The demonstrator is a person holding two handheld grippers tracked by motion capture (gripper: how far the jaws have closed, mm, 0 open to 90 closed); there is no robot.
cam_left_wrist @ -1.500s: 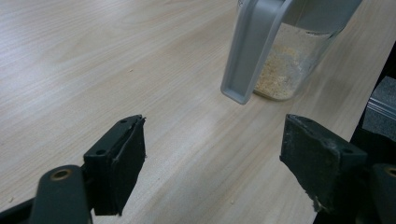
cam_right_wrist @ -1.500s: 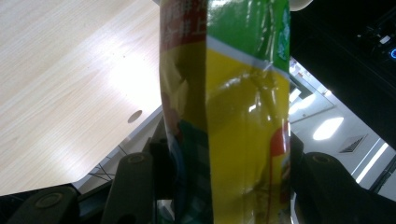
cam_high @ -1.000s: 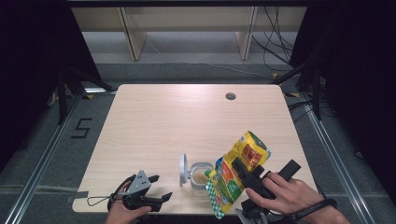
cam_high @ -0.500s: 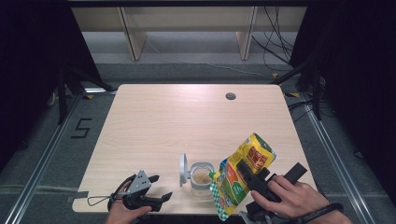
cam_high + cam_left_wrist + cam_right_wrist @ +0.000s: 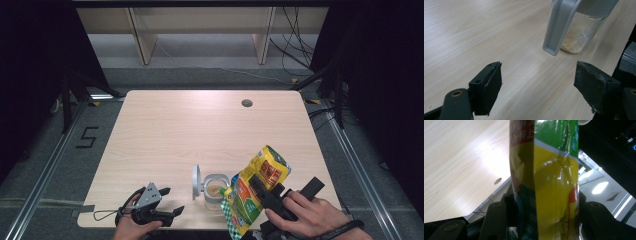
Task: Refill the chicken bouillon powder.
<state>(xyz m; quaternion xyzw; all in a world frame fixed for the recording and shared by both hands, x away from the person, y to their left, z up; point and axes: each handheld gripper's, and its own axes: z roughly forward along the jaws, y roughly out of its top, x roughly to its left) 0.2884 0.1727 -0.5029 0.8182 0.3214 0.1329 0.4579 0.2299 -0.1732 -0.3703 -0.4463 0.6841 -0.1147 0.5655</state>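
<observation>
A glass jar [image 5: 215,190] with pale crumbs at its bottom stands near the table's front edge, its grey hinged lid [image 5: 196,182] flipped up on the left. My right gripper [image 5: 258,187] is shut on a yellow and green snack bag [image 5: 269,167], held tilted just right of the jar with its lower end beside the rim. In the right gripper view the bag [image 5: 551,182] stands pinched between both jaws. My left gripper [image 5: 172,200] rests open on the table left of the jar. Ahead of its empty jaws [image 5: 537,85] are the jar [image 5: 579,37] and lid [image 5: 557,27].
The light wooden table [image 5: 200,130] has a round cable hole [image 5: 246,103] at the back right. Wooden shelf legs [image 5: 142,40] and loose cables [image 5: 295,45] lie on the floor beyond the far edge. Metal rails run along both sides.
The bag and my right hand have shifted slightly right and toward the near edge. The left gripper and the jar have stayed put.
</observation>
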